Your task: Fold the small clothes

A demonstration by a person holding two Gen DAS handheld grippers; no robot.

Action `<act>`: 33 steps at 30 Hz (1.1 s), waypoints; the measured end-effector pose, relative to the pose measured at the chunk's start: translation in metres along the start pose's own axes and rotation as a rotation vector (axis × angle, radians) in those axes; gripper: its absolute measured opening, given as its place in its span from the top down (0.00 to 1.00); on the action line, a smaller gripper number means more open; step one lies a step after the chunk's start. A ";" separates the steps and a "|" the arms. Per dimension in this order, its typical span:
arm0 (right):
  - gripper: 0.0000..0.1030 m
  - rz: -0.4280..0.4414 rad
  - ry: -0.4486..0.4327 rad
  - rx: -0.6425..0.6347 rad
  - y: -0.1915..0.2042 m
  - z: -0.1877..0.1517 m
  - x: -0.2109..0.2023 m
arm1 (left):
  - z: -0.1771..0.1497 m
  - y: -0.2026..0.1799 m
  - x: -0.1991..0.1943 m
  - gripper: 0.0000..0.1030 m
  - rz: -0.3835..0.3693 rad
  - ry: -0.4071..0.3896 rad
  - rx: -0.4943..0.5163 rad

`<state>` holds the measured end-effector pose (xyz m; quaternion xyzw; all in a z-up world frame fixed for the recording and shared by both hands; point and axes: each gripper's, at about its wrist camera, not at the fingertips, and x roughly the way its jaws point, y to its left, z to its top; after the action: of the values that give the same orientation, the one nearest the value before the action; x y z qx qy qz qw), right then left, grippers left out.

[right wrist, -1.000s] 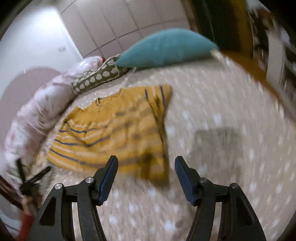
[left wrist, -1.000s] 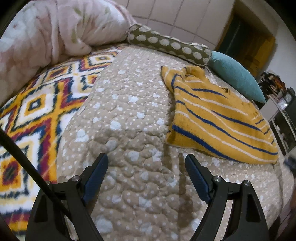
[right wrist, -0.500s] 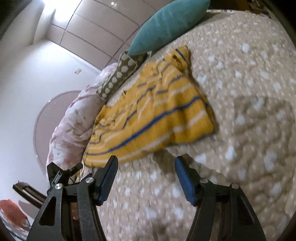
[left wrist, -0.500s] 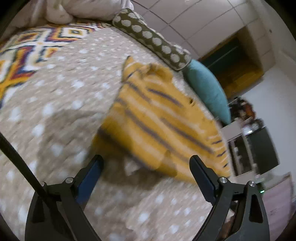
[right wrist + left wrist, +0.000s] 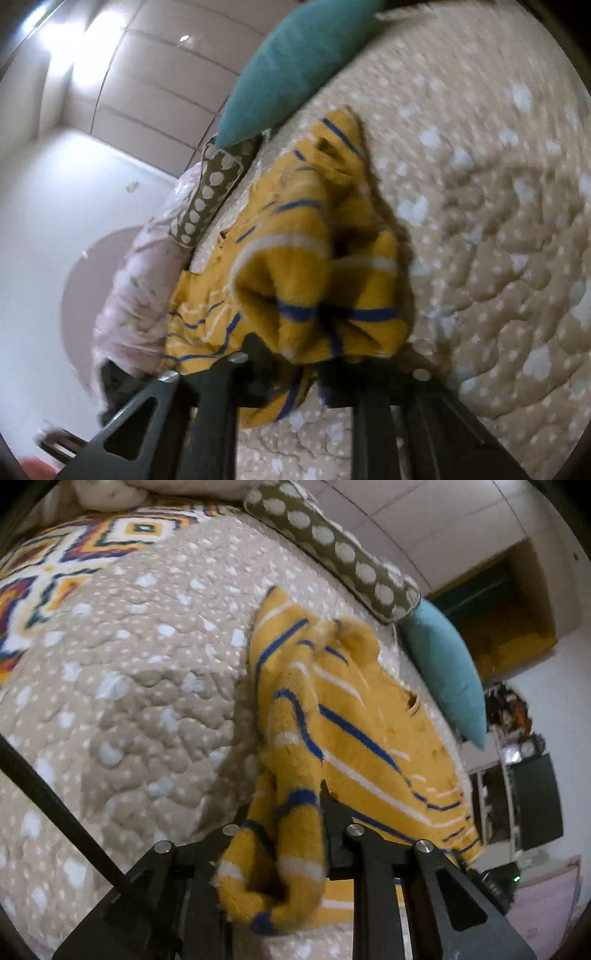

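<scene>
A small yellow sweater (image 5: 354, 716) with blue and white stripes lies on the beige dotted quilt (image 5: 129, 686). My left gripper (image 5: 286, 812) is shut on the sweater's near left corner, and the cloth bunches between its jaws. My right gripper (image 5: 295, 354) is shut on the sweater (image 5: 295, 258) at its near right corner, with the hem lifted and crumpled over the fingers. The sweater's far end, with its sleeves, rests on the quilt (image 5: 498, 221).
An olive dotted bolster (image 5: 332, 550) and a teal pillow (image 5: 447, 672) lie behind the sweater. A patterned blanket (image 5: 55, 565) covers the bed's left side. A pink duvet (image 5: 129, 288) is heaped by the bolster. Shelves (image 5: 524, 794) stand off the bed's right edge.
Both grippers have moved in onto the sweater's near edge and shut on its two corners. The hem is now bunched and lifted off the quilt.
</scene>
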<state>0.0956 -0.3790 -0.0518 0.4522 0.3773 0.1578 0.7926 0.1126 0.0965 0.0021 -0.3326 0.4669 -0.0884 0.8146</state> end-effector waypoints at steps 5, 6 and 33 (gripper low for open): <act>0.89 0.020 0.000 -0.021 0.007 -0.008 -0.031 | -0.021 -0.015 -0.034 0.84 -0.018 -0.008 0.042; 0.89 0.020 -0.001 -0.031 0.010 -0.010 -0.038 | -0.027 -0.017 -0.040 0.84 -0.022 -0.004 0.049; 0.40 -0.209 -0.051 -0.425 0.008 -0.051 -0.132 | -0.157 0.004 -0.164 0.45 0.176 -0.146 0.145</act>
<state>-0.0290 -0.4220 -0.0004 0.2374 0.3604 0.1394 0.8912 -0.1064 0.1021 0.0606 -0.2362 0.4263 -0.0258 0.8728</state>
